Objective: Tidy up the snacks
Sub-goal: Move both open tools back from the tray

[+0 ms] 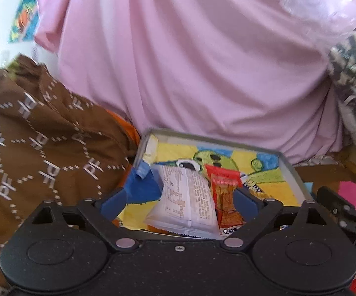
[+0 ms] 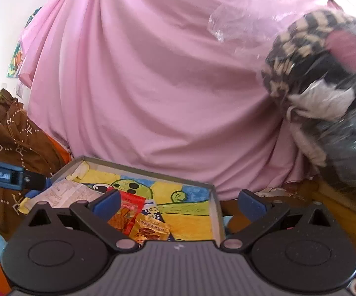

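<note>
A shallow grey tray lined with a crayon drawing lies right under both grippers. In the left wrist view a white snack packet, a red-orange packet and a blue packet rest in it. My left gripper is open, hovering low over the white and red packets without pinching them. My right gripper is open too, over the tray, with the red packet and a yellow-orange packet below it. The white packet lies to its left.
Pink cloth drapes behind the tray. Brown patterned fabric is bunched on the left. A clear bag of checkered and grey clothes sits at the right. Wooden surface shows right of the tray. The left gripper's body reaches in from the left.
</note>
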Tool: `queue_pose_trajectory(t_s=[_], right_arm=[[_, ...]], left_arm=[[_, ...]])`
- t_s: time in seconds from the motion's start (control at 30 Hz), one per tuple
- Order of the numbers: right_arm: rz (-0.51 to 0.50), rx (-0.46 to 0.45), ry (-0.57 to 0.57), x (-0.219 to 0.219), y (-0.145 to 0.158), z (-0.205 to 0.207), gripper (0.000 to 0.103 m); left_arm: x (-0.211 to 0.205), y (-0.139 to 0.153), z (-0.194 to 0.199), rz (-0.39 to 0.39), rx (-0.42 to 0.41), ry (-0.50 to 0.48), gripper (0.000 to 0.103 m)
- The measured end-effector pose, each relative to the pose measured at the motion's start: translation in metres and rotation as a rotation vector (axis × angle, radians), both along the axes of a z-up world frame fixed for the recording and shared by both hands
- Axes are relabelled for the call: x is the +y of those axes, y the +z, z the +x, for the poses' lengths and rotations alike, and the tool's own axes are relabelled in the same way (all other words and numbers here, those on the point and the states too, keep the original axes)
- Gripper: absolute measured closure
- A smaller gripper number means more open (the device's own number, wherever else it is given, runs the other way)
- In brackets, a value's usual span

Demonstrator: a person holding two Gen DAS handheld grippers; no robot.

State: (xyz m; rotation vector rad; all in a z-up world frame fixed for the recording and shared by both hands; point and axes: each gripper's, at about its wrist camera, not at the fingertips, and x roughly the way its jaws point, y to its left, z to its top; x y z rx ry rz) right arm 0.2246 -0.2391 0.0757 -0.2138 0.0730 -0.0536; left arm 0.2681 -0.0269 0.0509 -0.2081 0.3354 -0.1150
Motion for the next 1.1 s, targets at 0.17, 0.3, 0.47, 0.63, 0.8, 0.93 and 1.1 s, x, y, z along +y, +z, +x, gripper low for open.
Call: queue_pose_trajectory(t_s=[0.17, 0.3, 0.47, 0.63, 0.8, 0.93, 1.1], right_arm=[[0.002, -0.023, -0.004, 0.005, 0.012, -0.031, 0.0], [0.006, -0.038, 0.008, 0.006, 0.019, -0.062, 0.0], [0.011, -0.03, 0.022, 0.011, 0.018, -0.095, 0.0], [0.019, -0.008, 0.027, 0.019, 0.011, -0.126, 0.0], [0.055, 0.007, 0.038, 0.023, 0.005, -0.151, 0.0], [0.072, 0.038, 0.04, 0.028, -0.006, -0.168, 0.0], [0.09, 0.083, 0.041, 0.034, -0.023, -0.185, 0.0]], left_arm=[[-0.003, 0.014, -0.04, 0.043, -0.047, 0.005, 0.007], [-0.001, 0.02, -0.069, 0.049, -0.06, 0.005, 0.006], [0.0, 0.022, -0.105, 0.067, -0.059, 0.012, 0.006], [0.002, 0.024, -0.137, 0.096, -0.072, 0.014, 0.006], [0.01, 0.019, -0.169, 0.122, -0.077, 0.027, 0.006], [0.014, 0.004, -0.193, 0.181, -0.082, 0.03, 0.006], [0.021, -0.021, -0.212, 0.223, -0.032, 0.032, 0.006]])
